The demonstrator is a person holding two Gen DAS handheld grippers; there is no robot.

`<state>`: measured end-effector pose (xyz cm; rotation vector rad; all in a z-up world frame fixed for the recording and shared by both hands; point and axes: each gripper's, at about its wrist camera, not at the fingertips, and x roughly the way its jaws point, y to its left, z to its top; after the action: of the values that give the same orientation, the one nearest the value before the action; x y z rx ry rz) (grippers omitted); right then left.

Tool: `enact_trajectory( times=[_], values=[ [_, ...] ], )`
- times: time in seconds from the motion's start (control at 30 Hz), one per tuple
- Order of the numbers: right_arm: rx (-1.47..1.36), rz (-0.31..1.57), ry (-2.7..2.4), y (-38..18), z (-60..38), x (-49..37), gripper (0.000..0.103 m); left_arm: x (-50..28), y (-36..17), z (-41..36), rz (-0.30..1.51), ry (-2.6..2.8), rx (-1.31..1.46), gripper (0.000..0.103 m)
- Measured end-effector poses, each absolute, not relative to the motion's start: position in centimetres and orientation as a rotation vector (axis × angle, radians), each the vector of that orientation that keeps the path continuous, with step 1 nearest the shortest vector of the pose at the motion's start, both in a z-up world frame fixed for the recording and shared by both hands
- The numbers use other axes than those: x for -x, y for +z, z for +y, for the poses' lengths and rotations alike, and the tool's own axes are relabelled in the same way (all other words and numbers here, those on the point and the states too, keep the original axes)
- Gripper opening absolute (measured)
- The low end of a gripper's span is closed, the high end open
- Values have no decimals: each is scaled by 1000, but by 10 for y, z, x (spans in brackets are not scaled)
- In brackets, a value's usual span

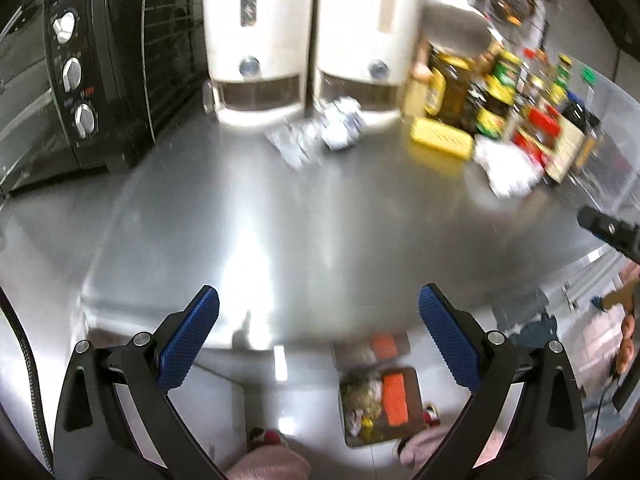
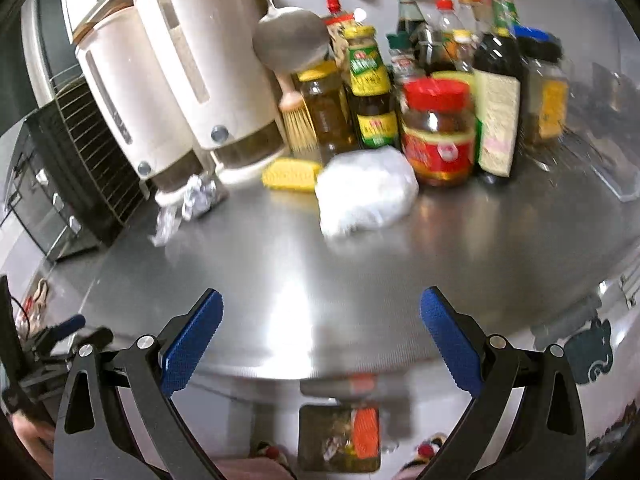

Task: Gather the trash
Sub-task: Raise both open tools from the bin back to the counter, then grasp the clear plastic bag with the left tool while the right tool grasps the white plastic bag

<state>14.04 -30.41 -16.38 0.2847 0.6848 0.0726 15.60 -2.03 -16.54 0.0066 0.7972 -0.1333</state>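
Observation:
Crumpled foil [image 1: 320,130] [image 2: 192,200] lies on the steel counter [image 1: 280,220] at the foot of two cream dispensers [image 1: 312,40] [image 2: 176,80]. A crumpled white plastic bag [image 2: 366,192] [image 1: 506,170] sits in front of the sauce bottles, with a yellow corn cob [image 2: 292,174] [image 1: 440,140] beside it. Below the counter's front edge stands a bin [image 1: 380,404] [image 2: 340,438] holding scraps and an orange piece. My left gripper [image 1: 319,336] is open and holds nothing, hovering over the counter's front edge. My right gripper [image 2: 321,338] is open too, short of the white bag.
A black toaster oven [image 1: 72,80] [image 2: 60,184] fills the left. Several sauce bottles and jars [image 2: 440,92] [image 1: 500,96] crowd the back right, with a brush [image 2: 298,120] and a ladle [image 2: 288,44] among them. The other gripper's tip [image 1: 608,232] shows at the right edge.

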Motion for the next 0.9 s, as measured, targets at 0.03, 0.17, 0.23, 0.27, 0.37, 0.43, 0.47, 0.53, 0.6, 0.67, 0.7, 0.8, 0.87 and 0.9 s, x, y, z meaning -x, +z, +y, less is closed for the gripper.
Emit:
enact_trajectory(
  times=[0.03, 0.17, 0.23, 0.27, 0.37, 0.43, 0.47, 0.53, 0.6, 0.67, 0.7, 0.8, 0.87, 0.9],
  values=[
    [-281, 675, 72, -162, -303, -147, 99, -168, -162, -18, 790, -122, 0, 94],
    [-259, 650, 83, -152, -301, -178, 95, -210, -154, -13, 781, -96, -11, 88],
    [-248, 654, 90, -152, -302, -193, 89, -227, -154, -12, 788, -97, -13, 83],
    [-243, 659, 89, -152, -302, -202, 85, -237, -154, -13, 792, -96, -13, 81],
    [-224, 677, 62, -153, -300, -229, 82, -265, -154, -12, 798, -81, -13, 80],
    [-209, 684, 41, -155, -299, -239, 82, -282, -156, -13, 806, -68, -19, 80],
    [-200, 687, 31, -157, -299, -245, 82, -289, -157, -13, 813, -66, -23, 80],
    [-191, 699, 21, -161, -298, -257, 82, -305, -162, -14, 836, -62, -25, 80],
    [-190, 718, 28, -166, -298, -267, 82, -319, -169, -14, 861, -60, -28, 80],
    [-191, 743, 27, -174, -299, -277, 82, -327, -175, -15, 876, -57, -32, 80],
    [-193, 754, 25, -177, -300, -281, 82, -333, -179, -15, 885, -56, -29, 80],
    [-193, 780, 12, -187, -304, -290, 82, -344, -186, -15, 897, -60, -25, 76],
    [-195, 797, 7, -194, -307, -295, 71, -351, -191, -16, 909, -68, -22, 66],
    [-192, 809, 4, -197, -308, -297, 66, -356, -193, -17, 916, -74, -21, 59]
  ],
)
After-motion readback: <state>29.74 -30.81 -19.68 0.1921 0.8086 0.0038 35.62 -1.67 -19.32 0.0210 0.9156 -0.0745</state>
